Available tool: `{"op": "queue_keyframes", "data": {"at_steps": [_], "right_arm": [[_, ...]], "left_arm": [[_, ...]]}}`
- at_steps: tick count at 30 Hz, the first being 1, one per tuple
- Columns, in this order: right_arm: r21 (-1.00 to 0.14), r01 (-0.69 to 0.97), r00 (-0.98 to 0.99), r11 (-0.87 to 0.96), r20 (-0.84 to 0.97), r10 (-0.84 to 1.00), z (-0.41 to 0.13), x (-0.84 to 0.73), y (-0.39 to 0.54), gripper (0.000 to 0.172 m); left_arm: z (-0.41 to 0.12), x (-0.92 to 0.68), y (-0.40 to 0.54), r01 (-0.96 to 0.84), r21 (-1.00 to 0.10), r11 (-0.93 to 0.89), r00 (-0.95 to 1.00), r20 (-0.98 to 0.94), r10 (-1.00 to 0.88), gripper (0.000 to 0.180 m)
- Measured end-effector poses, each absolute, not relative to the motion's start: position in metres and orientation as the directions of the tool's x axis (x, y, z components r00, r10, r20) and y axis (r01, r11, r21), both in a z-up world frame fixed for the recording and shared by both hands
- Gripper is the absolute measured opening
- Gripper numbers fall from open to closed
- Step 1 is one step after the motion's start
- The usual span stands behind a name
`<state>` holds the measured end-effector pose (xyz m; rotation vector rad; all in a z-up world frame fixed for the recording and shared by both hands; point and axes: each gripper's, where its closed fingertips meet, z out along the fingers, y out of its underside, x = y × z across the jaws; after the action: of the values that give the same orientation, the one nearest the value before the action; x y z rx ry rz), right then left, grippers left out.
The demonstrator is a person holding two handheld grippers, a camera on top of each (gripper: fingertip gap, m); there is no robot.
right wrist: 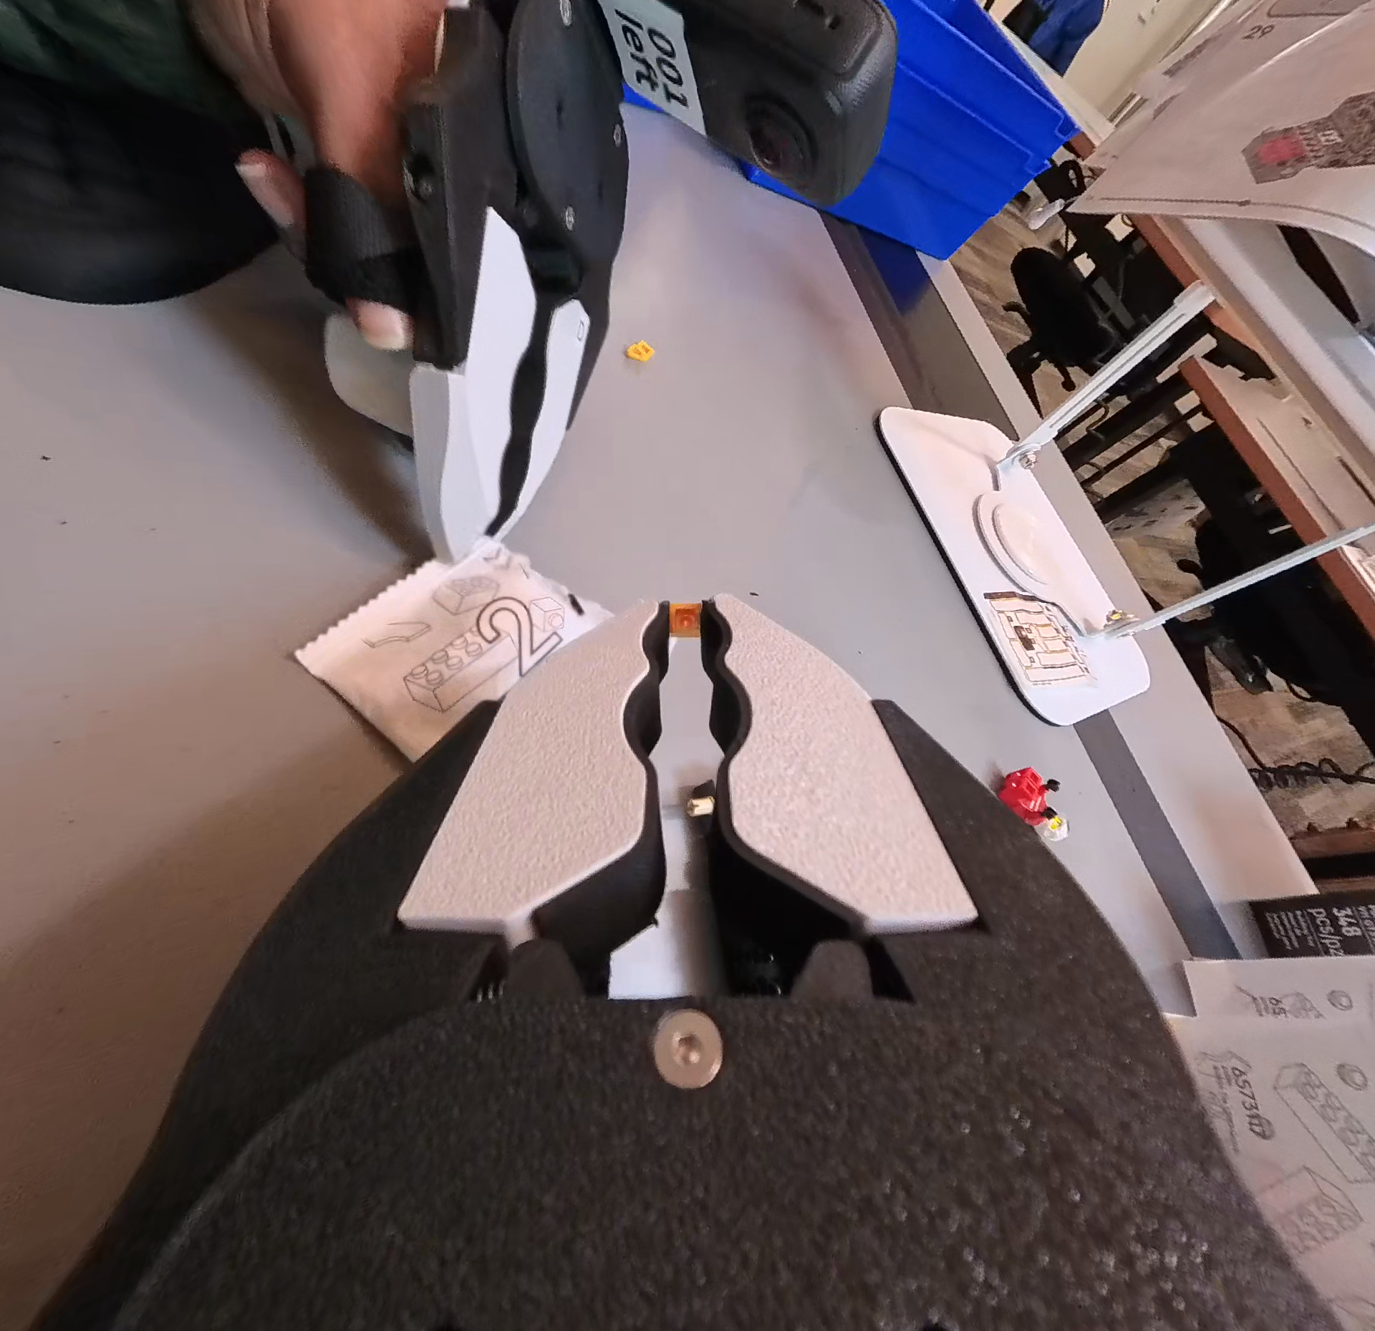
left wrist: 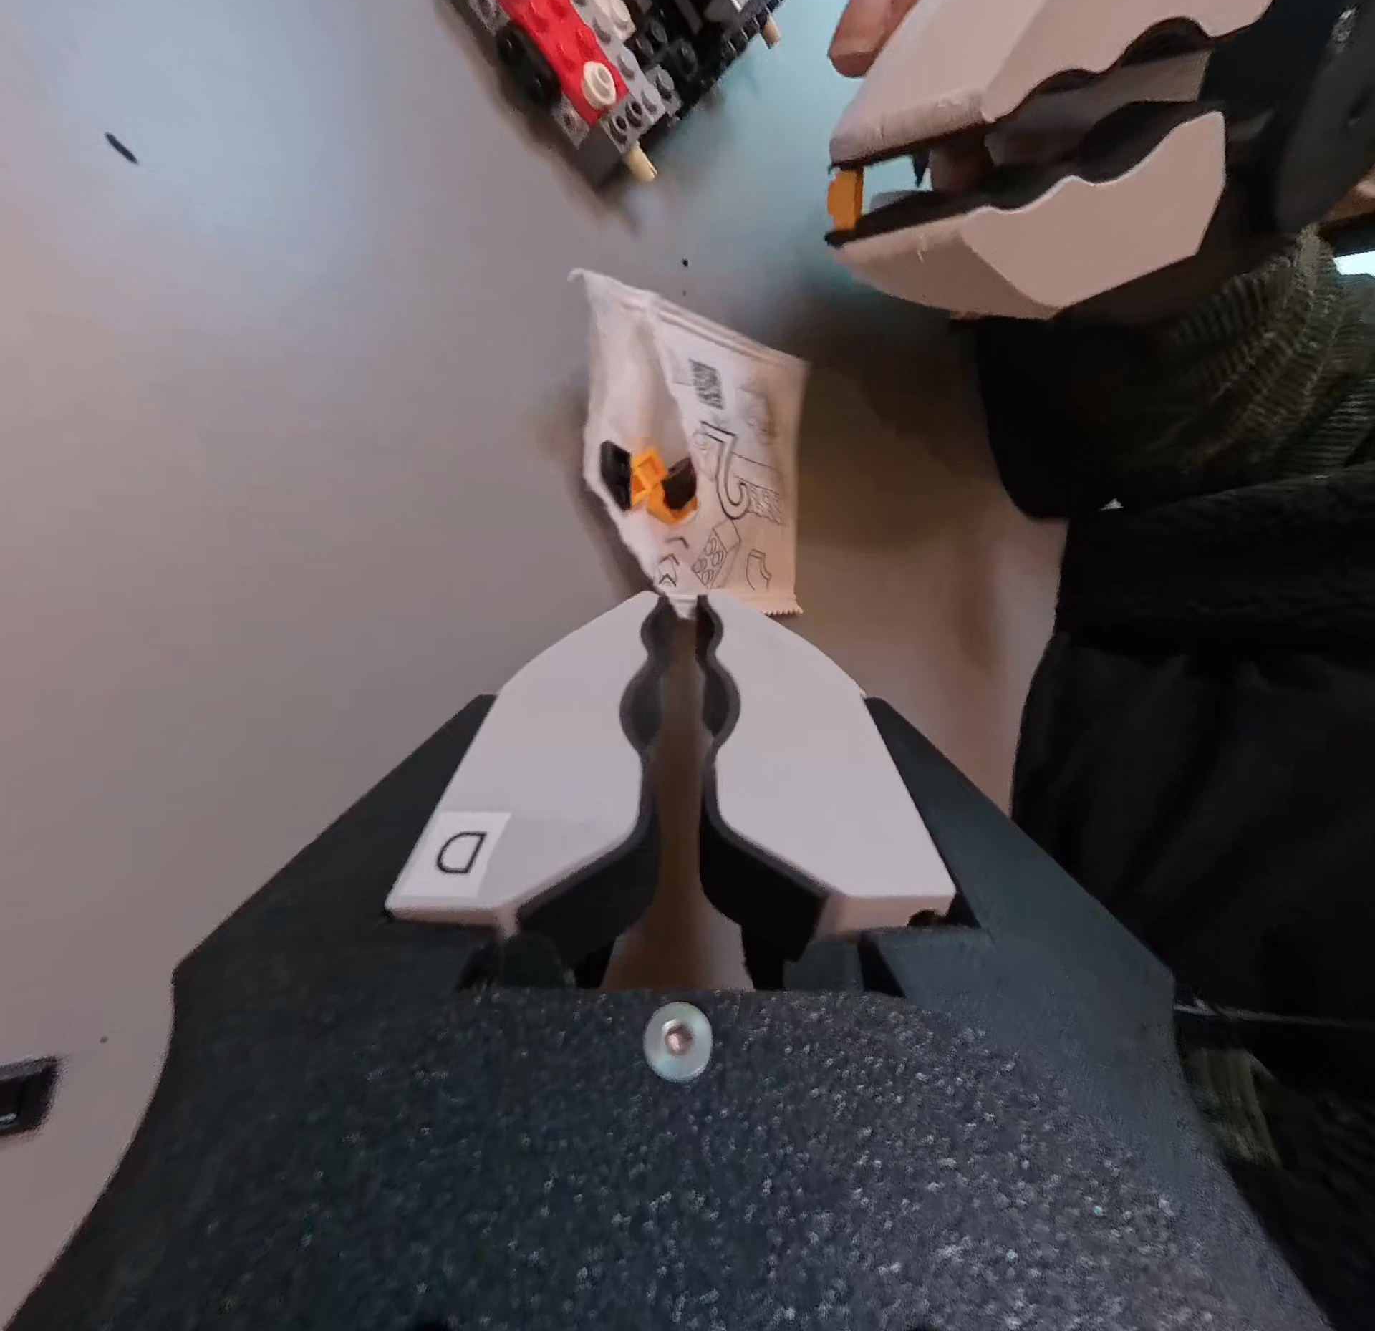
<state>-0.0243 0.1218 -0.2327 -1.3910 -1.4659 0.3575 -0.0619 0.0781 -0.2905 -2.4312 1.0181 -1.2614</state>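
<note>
1. The left gripper (left wrist: 681, 611) pinches a corner of the white paper bag (left wrist: 699, 440), its fingertips clamped on the paper; the torn bag shows black and orange pieces inside.
2. The right gripper (right wrist: 685, 611) clamps a small orange brick (right wrist: 684, 618) between its pads, above the grey table (right wrist: 744, 440).
3. A brick model (left wrist: 595, 53) sits beyond the bag.
4. A red piece (right wrist: 1027, 793) lies near the table's edge.

Bag (right wrist: 446, 663) blocks left; stand base (right wrist: 1042, 574) right (mid open).
</note>
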Motion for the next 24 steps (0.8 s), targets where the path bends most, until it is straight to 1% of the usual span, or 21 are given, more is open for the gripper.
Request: {"op": "queue_keyframes", "data": {"at_steps": [1, 4, 6, 8, 10, 12, 21, 24], "right_arm": [[-0.784, 0.553, 0.208, 0.283, 0.459, 0.864, -0.233, -0.024, 0.122, 0.008], [-0.793, 0.539, 0.208, 0.284, 0.452, 0.867, -0.230, -0.025, 0.120, 0.008], [-0.820, 0.503, 0.207, 0.272, 0.421, 0.883, -0.224, -0.025, 0.117, 0.008], [-0.866, 0.435, 0.208, 0.247, 0.363, 0.908, -0.213, -0.027, 0.112, 0.008], [-0.900, 0.377, 0.210, 0.220, 0.315, 0.926, -0.202, -0.028, 0.108, 0.008], [-0.909, 0.365, 0.200, 0.201, 0.287, 0.937, -0.200, -0.028, 0.105, 0.008], [-0.864, 0.454, 0.166, 0.219, 0.324, 0.932, -0.218, -0.034, 0.101, 0.008], [-0.851, 0.468, 0.161, 0.238, 0.347, 0.924, -0.219, -0.035, 0.101, 0.014]], "left_arm": [[-0.292, -0.061, 0.081, -0.489, -0.503, -0.713, 0.401, 0.596, -0.696, 0.001], [-0.275, -0.056, 0.091, -0.485, -0.639, -0.597, 0.387, 0.455, -0.802, 0.001], [-0.259, -0.056, 0.098, -0.489, -0.722, -0.489, 0.398, 0.314, -0.862, 0.001], [-0.247, -0.057, 0.102, -0.521, -0.772, -0.365, 0.402, 0.155, -0.902, 0.000], [-0.242, -0.056, 0.101, -0.549, -0.784, -0.288, 0.389, 0.066, -0.919, 0.000], [-0.246, -0.056, 0.100, -0.583, -0.773, -0.250, 0.378, 0.014, -0.926, 0.000], [-0.249, -0.051, 0.090, -0.601, -0.772, -0.207, 0.314, 0.011, -0.949, 0.000], [-0.248, -0.050, 0.087, -0.602, -0.773, -0.199, 0.296, 0.015, -0.955, 0.000]]}}
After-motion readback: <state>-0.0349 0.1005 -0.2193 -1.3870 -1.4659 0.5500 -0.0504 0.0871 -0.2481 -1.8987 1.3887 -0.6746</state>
